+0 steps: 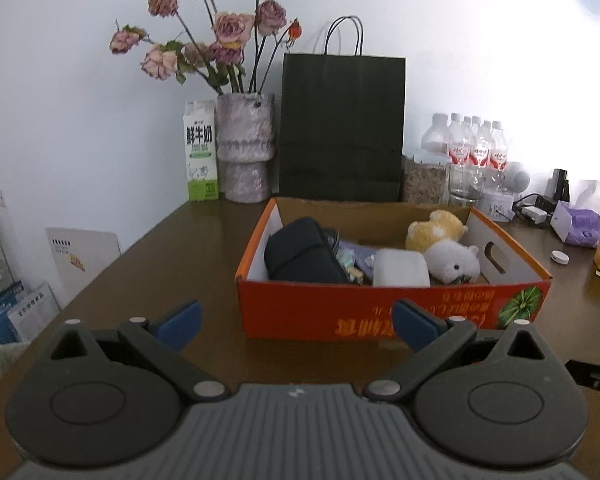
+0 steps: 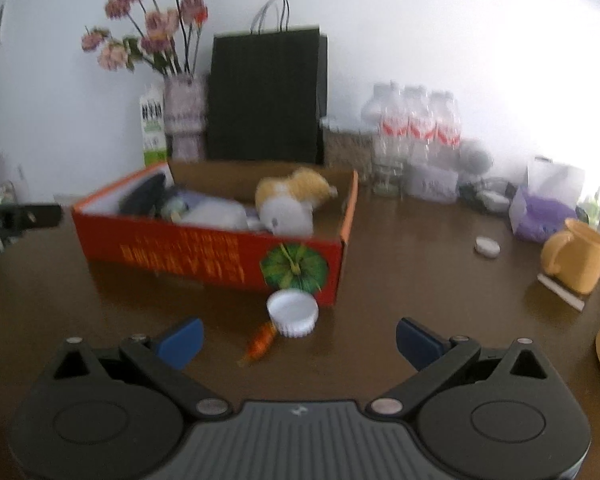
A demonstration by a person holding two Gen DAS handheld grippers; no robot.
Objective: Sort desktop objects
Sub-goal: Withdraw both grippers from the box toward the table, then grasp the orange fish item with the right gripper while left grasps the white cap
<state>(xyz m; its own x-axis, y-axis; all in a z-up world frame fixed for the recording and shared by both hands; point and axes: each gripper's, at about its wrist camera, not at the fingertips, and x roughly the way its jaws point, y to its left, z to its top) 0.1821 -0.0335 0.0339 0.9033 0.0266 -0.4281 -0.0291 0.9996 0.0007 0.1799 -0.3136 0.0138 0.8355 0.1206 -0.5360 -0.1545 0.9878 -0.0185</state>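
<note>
The sorting looks well along: the orange box (image 2: 220, 252) already holds a dark pouch (image 1: 300, 252), a white block (image 1: 400, 268) and two plush toys (image 1: 444, 248), while a white cap (image 2: 293, 314) and a small orange piece (image 2: 260, 342) lie loose on the bench (image 2: 400, 280). Both sit just ahead of the right gripper (image 2: 298, 342), between its wide-apart, empty jaws. The left gripper (image 1: 296, 326) faces the box, jaws likewise apart and empty.

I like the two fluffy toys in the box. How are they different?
The yellow plush toy is yellow-orange; the white plush toy is white with a dark eye showing. The yellow one lies farther back in the orange cardboard box; the white one lies nearer its front wall. Both are fuzzy, similar in size, and touching.
</note>
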